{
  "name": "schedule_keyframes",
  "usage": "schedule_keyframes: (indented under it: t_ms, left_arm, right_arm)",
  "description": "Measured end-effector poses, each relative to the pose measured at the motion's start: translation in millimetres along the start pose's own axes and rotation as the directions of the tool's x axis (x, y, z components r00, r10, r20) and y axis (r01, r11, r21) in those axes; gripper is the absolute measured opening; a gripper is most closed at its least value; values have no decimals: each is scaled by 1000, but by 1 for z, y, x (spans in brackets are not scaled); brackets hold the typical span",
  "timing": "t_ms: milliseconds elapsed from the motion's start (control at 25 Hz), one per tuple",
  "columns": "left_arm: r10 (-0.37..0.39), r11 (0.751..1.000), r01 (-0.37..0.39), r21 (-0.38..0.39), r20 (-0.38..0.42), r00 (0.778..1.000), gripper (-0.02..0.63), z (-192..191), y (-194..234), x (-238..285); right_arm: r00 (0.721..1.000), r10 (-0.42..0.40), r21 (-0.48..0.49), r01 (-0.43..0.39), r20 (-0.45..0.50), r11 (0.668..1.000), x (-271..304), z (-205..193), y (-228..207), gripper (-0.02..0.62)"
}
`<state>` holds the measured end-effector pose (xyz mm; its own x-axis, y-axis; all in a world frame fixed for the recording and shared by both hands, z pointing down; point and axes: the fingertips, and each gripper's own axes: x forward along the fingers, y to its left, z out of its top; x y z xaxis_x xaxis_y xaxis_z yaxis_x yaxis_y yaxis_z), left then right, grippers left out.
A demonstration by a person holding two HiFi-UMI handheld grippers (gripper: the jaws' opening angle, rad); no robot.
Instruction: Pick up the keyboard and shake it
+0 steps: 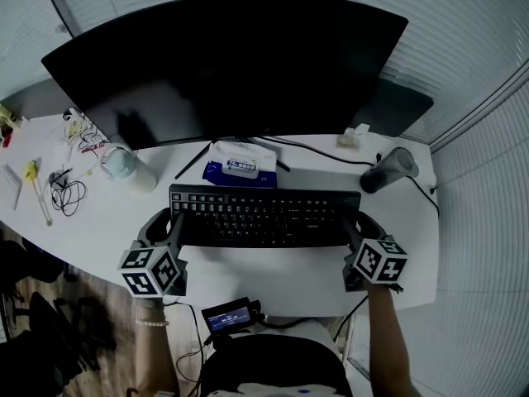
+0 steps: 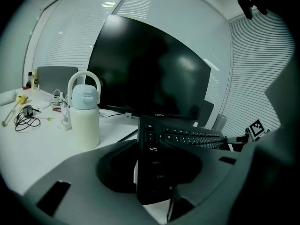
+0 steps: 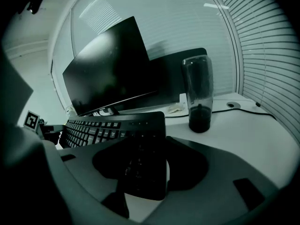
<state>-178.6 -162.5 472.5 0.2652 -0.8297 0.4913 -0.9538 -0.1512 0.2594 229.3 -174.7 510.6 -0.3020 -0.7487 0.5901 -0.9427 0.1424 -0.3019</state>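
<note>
Desk [image 1: 277, 278]: one.
Keyboard [image 1: 264, 215]: one.
Monitor [image 1: 231, 64]: one.
Tongs: two, left tongs [image 1: 165, 223] and right tongs [image 1: 364, 226].
Marker cubes: two, one on the left [image 1: 150, 270], one on the right [image 1: 380, 260].
Drink vessels: two, a white bottle [image 1: 124, 165] and a dark tumbler [image 1: 388, 170].
Wipes pack [image 1: 240, 165]: one.
Small lit screen [image 1: 229, 316]: one.
Cable tangle [image 1: 64, 193]: one; strands cannot be counted.
</note>
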Motion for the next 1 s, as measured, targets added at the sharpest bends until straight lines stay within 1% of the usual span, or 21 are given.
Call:
schedule_keyframes:
  t_ms: [200,360,520,640,840,920,1000]
  left_arm:
    - [-14,999,11,32,82,997,160,21,-5,-9]
    - [-28,998,18,68,154,988,160,42,-11,-17]
    - [-42,996,23,90,222,974,160,65,-17,-26]
    - [-54,994,25,109,266,962,160,78,-21,-33]
    - [-77,989,25,148,358,931,153,100,-32,-48]
    - [-84,985,15,172,402,912,152,114,-35,-55]
    - [-92,982,4,191,450,888,152,130,-38,-63]
  right_arm:
    - [996,8,-30,-6,93,1000,-12,26,7,230]
    - [988,21,-54,-12,155,998,-21,47,14,230]
    - [972,43,-92,-23,230,996,-34,72,23,224]
    - [956,49,-127,-13,288,992,-46,90,30,224]
    - [916,61,-172,9,396,985,-69,118,40,224]
    - [897,67,-188,19,437,982,-80,131,46,224]
    - [876,72,-203,30,476,979,-92,145,52,224]
